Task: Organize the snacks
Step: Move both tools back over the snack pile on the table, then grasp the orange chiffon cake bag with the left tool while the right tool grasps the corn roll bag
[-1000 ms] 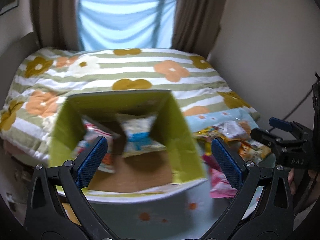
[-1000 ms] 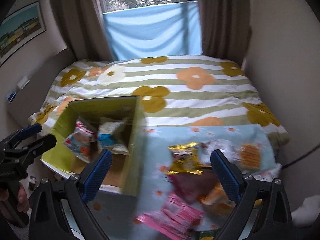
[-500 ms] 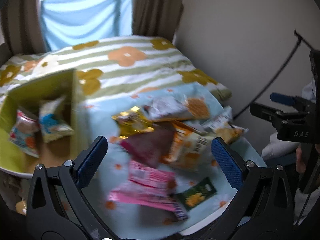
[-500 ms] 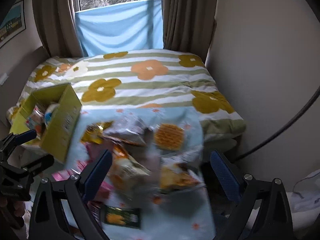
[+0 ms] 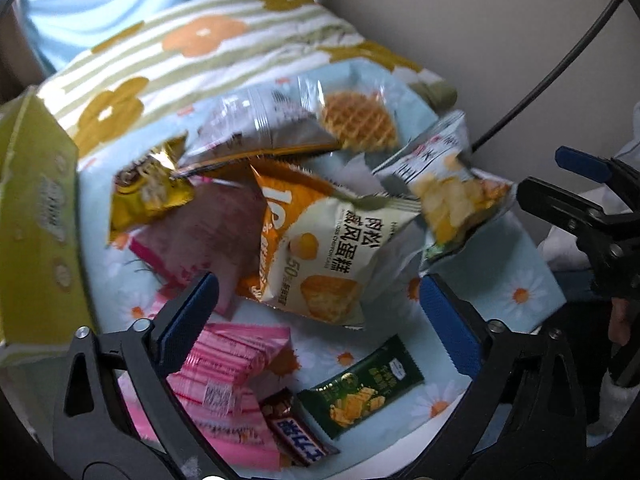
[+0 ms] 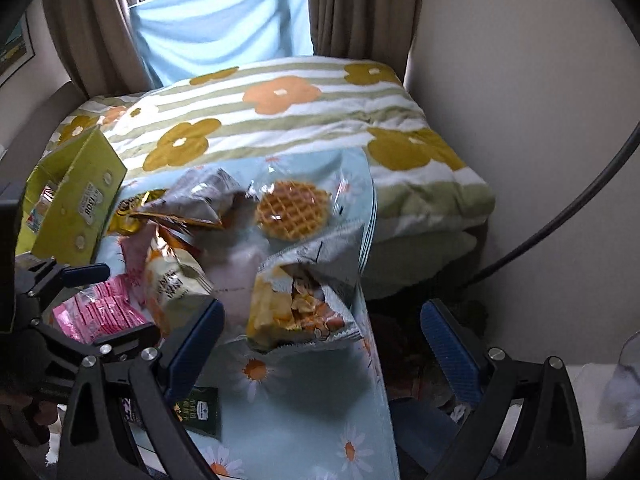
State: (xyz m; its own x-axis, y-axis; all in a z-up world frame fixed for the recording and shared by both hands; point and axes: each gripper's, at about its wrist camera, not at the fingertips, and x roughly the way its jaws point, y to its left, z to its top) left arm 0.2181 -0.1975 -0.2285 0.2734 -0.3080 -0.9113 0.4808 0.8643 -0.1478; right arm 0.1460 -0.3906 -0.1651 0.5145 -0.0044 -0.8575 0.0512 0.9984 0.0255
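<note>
Down through my left wrist camera, my left hand-held gripper [image 5: 318,312] hangs over a table [image 5: 524,280] covered in a pale blue daisy cloth, and behind it lies a bed [image 5: 208,48] with a quilt of green stripes and big orange and mustard flowers. Its jaws stand wide and have just been closing a little, with nothing pressed between the pads; the snack pile [image 5: 288,208] sits below them. A cream and orange cake bag [image 5: 332,248] lies in the middle, a waffle pack [image 5: 360,120] and a chip bag [image 5: 452,192] beyond it, pink packets [image 5: 236,364] and a dark green bar [image 5: 364,388] nearer me. The yellow-green box [image 5: 36,232] stands at the left edge, cut off by the frame, its inside hidden. Much of the print is blurred. My other tool shows at the right edge.

From the right wrist camera, my right hand-held gripper [image 6: 322,344] is also spread wide and empty, hovering over the table's right edge [image 6: 376,360], the chip bag [image 6: 304,300] just beside its left finger. Brown curtains [image 6: 352,8] frame a window [image 6: 216,20] draped in blue cloth, and a plain wall [image 6: 520,80] with a dark cable runs along the right. The floor beyond the table edge is too dark to make out. The box [image 6: 76,200] sits far left, partly behind my left tool.
</note>
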